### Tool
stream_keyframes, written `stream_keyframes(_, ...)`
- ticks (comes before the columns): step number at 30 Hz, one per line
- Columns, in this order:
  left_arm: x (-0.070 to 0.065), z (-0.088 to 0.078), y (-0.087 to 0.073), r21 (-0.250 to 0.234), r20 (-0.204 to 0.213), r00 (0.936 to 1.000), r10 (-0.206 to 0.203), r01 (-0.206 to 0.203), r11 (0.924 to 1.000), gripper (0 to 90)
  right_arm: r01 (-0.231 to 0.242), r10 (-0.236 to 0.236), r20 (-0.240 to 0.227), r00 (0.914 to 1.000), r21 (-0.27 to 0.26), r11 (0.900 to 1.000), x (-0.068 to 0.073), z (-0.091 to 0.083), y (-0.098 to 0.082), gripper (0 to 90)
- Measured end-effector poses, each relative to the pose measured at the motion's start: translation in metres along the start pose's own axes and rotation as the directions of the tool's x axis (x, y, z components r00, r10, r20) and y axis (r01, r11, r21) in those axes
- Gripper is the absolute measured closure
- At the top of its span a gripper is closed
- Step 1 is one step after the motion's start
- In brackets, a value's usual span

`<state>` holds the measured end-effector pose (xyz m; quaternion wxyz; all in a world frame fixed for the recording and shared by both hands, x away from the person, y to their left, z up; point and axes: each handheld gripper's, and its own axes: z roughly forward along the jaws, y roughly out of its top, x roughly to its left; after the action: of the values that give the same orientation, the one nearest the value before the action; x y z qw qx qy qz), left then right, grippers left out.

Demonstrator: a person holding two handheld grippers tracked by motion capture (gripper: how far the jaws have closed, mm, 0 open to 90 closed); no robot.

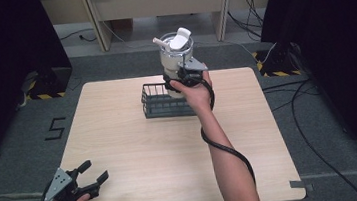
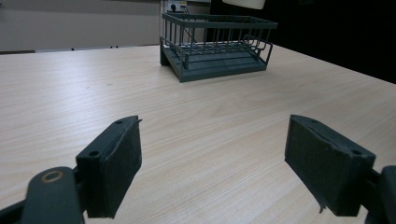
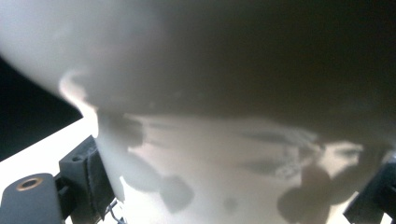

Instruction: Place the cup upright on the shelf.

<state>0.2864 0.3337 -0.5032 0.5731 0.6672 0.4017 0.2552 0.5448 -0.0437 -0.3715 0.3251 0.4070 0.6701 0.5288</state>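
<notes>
1. Two grippers were in my hands at the wooden table (image 1: 139, 175). The right gripper (image 1: 180, 75) was far across the table; the left gripper (image 1: 85, 183) sat at the near left corner.
2. Right gripper: its jaws were clamped on the white container (image 1: 176, 55), one on each side of the lower body. In the right gripper view the container's pale wall (image 3: 224, 154) pressed right up between the two black pads (image 3: 91, 182), touching both.
3. The container was held upright, lifted above the far right end of the dark wire basket (image 1: 161, 102). I could not tell whether its base touched the basket rim or hung just clear of it.
4. White pieces (image 1: 180, 37) stuck up out of the container's open top, tilted; what they were I could not tell.
5. The right gripper's cable (image 1: 227, 150) trailed back along my forearm toward the near edge.
6. Left gripper: jaws were spread wide, holding nothing. In the left gripper view only bare tabletop (image 2: 205, 130) lay between the two pads (image 2: 116, 163).
7. The left gripper pointed across the table toward the basket (image 2: 217, 46), well apart from it and from the container.
8. The basket stood on the table's far half, near the middle, its visible floor bare.
</notes>
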Motion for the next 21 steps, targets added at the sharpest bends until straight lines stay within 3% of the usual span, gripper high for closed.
stream_keyframes(21, 0.001, -0.001, 0.000, -0.006, 0.000, 1.0000, -0.005, 0.005, 1.0000, 18.0, -0.017, 0.017, -0.004, 0.9998, 0.033, 0.999, 0.004, 0.025, -0.008, 11.4)
